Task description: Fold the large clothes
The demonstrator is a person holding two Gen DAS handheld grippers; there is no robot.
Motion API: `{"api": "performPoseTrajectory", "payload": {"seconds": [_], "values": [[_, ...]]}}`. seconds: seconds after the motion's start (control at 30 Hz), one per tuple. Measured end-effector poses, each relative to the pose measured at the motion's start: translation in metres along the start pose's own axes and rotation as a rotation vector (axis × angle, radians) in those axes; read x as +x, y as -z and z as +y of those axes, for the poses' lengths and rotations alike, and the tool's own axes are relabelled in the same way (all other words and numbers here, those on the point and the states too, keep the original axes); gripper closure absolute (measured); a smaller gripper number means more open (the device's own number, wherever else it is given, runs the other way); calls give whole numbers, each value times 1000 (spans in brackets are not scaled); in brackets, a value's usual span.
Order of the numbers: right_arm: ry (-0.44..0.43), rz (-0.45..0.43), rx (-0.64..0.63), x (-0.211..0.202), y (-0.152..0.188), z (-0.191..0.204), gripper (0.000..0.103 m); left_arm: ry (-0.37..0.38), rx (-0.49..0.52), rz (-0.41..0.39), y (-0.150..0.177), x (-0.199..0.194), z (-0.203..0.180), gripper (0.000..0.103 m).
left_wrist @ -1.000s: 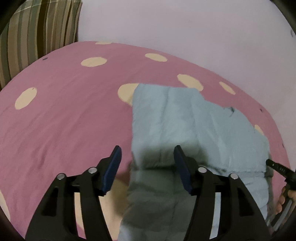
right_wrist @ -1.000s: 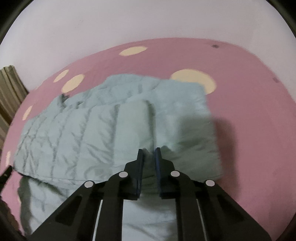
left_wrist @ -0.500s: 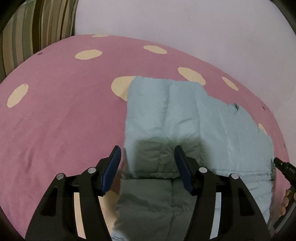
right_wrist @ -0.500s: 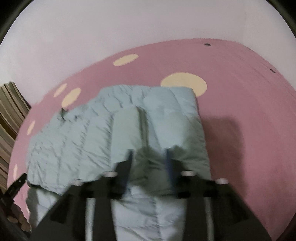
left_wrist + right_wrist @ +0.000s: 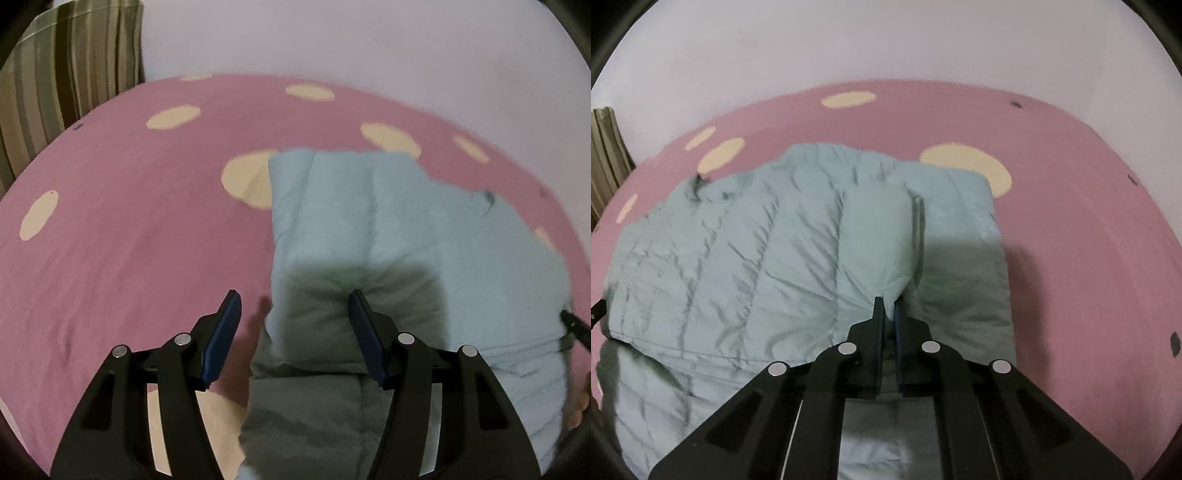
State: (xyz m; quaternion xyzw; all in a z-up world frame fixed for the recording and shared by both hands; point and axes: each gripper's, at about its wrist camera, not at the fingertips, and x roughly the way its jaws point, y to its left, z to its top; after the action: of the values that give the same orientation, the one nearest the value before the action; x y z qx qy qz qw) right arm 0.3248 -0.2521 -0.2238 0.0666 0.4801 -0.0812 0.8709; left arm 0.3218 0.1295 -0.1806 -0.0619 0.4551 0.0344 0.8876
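Lying partly folded on the pink dotted bed, the quilted jacket looks light, puffy and slick, likely to spring back and slide. Best hold is a hem or fold edge, pinched deep. The right tongs have just been closing and now clench its folded edge. The left tongs stand released, straddling the near corner of the fold.

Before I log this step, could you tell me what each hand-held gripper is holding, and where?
The right hand-held gripper, just closed, pinches the near edge of the folded flap of the pale blue padded jacket. The left hand-held gripper is open, holding nothing.
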Motion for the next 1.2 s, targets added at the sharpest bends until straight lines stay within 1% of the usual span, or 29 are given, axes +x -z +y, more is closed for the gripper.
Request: {"api": "performPoseTrajectory", "payload": {"seconds": [0.03,0.07,0.17,0.27,0.33,0.37,0.4,0.43,0.47,0.5,0.6,0.7,0.77,0.83,0.9,0.93,1.0,1.07,1.1,1.13,1.2], "values": [[0,15,-3,6,2,-2,98,-11,13,29,2,10,-3,42],[0,34,-8,13,3,-3,98,-16,18,41,3,16,-4,42],[-8,42,-16,24,8,-3,98,-25,33,57,7,29,-5,41],[0,47,-31,20,6,0,98,-41,62,48,5,23,-8,41],[-6,45,-37,11,3,-2,96,-61,54,44,2,12,-7,42],[-7,43,-32,4,2,-3,95,-65,41,28,1,3,-6,42],[-7,34,-23,-2,1,-5,94,-61,29,7,-1,-5,-5,42],[-8,4,-4,-12,-2,-6,90,-53,20,-11,-3,-12,-5,42],[-9,-22,6,-20,-4,-6,88,-26,8,-46,-8,-23,-7,42],[-11,-53,9,-29,-9,-2,87,-9,7,-60,-10,-27,-11,42],[-45,-81,-15,-33,-23,16,85,47,33,-77,-23,-28,-32,42],[-81,-79,-46,-14,-40,41,85,63,49,-61,-32,-9,-52,42],[-72,-66,-60,2,-47,50,85,41,68,-24,-37,13,-61,42],[-47,-15,-69,27,-50,56,85,1,98,37,-33,38,-68,41],[-66,64,-62,56,-46,56,85,-4,118,53,-31,52,-70,40],[-75,59,-53,59,-45,55,85,-9,126,52,-29,56,-71,40],[-81,49,-49,57,-47,55,85,-16,125,39,-30,50,-71,41],[-71,33,-48,42,-49,55,85,-22,95,26,-31,35,-70,43],[-69,25,-46,36,-48,55,85,-12,76,14,-31,27,-68,43],[-80,6,-43,26,-46,55,85,14,56,-16,-29,14,-67,43],[-102,-24,-50,9,-37,55,85,36,61,-57,-24,0,-72,43]]}}
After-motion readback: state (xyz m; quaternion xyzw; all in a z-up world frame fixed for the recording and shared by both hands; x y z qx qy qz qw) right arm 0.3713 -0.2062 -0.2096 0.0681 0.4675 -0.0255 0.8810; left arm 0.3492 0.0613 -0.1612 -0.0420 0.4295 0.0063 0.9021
